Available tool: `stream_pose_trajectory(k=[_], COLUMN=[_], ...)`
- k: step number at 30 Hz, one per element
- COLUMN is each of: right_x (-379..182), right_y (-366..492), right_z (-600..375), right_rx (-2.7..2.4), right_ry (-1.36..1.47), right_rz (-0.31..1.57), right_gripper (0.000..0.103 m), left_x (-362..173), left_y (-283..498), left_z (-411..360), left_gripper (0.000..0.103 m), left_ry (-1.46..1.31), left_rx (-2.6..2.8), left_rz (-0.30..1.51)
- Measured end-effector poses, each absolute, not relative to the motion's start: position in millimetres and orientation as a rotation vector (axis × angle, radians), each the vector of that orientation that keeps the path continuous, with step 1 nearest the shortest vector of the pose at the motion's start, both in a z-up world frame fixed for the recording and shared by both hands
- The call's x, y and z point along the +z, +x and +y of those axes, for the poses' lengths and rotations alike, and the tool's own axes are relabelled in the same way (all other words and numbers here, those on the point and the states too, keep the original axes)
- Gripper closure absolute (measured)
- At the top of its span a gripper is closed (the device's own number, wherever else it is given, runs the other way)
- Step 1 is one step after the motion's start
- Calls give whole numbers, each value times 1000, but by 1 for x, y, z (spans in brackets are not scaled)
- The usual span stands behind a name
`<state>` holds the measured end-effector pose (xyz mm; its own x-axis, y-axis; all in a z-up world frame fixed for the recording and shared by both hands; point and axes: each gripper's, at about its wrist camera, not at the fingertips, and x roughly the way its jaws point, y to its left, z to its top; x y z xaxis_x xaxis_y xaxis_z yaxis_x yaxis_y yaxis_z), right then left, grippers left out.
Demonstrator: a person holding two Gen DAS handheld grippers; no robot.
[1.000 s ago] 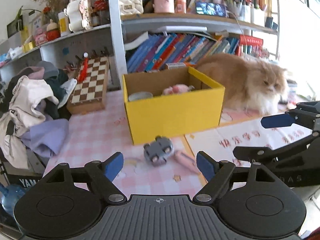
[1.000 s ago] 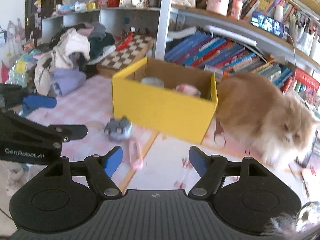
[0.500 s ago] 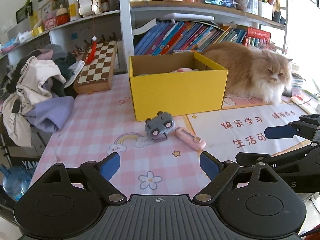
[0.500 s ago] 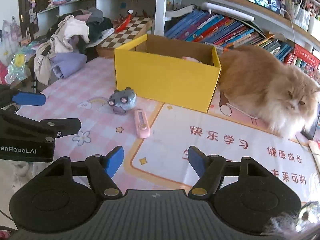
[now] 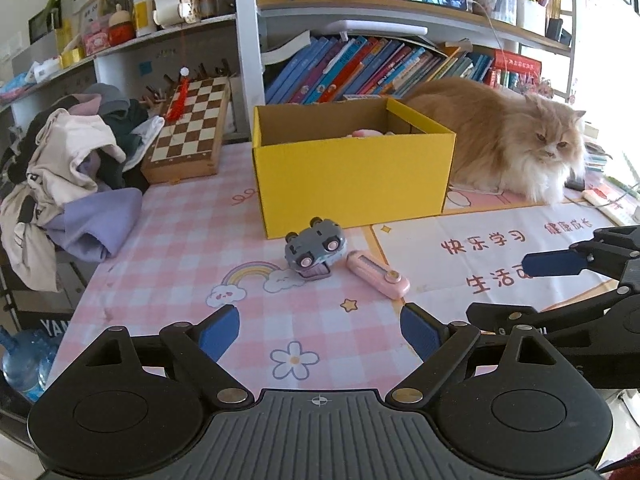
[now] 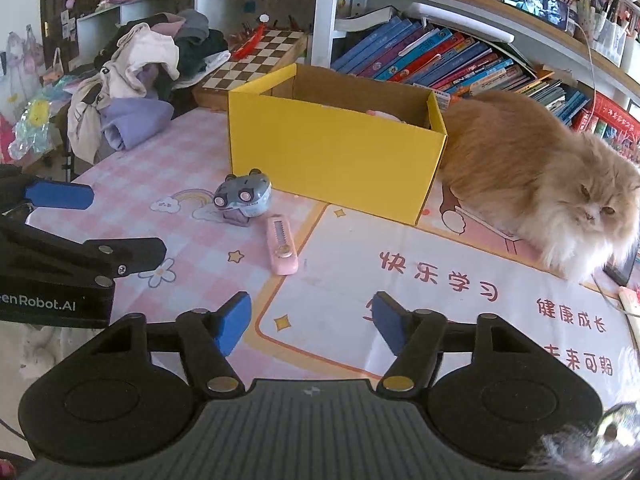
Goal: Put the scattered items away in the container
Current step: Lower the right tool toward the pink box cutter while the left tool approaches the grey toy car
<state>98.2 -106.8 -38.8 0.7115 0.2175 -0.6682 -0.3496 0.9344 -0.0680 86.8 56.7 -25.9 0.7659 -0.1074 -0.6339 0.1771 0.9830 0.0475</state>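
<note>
A yellow cardboard box (image 5: pixel 352 184) (image 6: pixel 332 156) stands open on the pink checked table, with a pink item (image 5: pixel 366 133) inside. In front of it a grey toy car (image 5: pixel 316 247) (image 6: pixel 243 198) lies overturned, and a pink utility knife (image 5: pixel 378 274) (image 6: pixel 282 251) lies beside it. My left gripper (image 5: pixel 320 330) is open and empty, low over the table, short of both items. My right gripper (image 6: pixel 310 318) is open and empty, to the right of the left one, over the white mat's edge.
An orange long-haired cat (image 5: pixel 508 140) (image 6: pixel 540 176) lies right of the box. A pile of clothes (image 5: pixel 68 168) and a chessboard (image 5: pixel 190 128) sit at the left. Bookshelves (image 5: pixel 380 64) stand behind. A white printed mat (image 6: pixel 440 292) covers the table's right part.
Both grippers have drawn back from the box and sunk lower toward the table. The car, the knife and the box have not moved. The cat has settled beside the box.
</note>
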Motion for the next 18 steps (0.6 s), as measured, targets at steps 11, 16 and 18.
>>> stream_pose_trajectory(k=[11, 16, 18], right_x=[-49, -53, -55], right_y=[114, 126, 133], right_z=[-105, -101, -99], right_rx=[362, 393, 407], right_ry=[-207, -218, -219], right_rz=[759, 773, 781], right_gripper=[49, 56, 57], left_x=[-34, -35, -36], left_y=[100, 106, 110], left_z=[53, 54, 54], left_gripper=[13, 13, 13], left_ry=[92, 77, 72], left_rx=[-154, -139, -133], left_rz=[719, 721, 725])
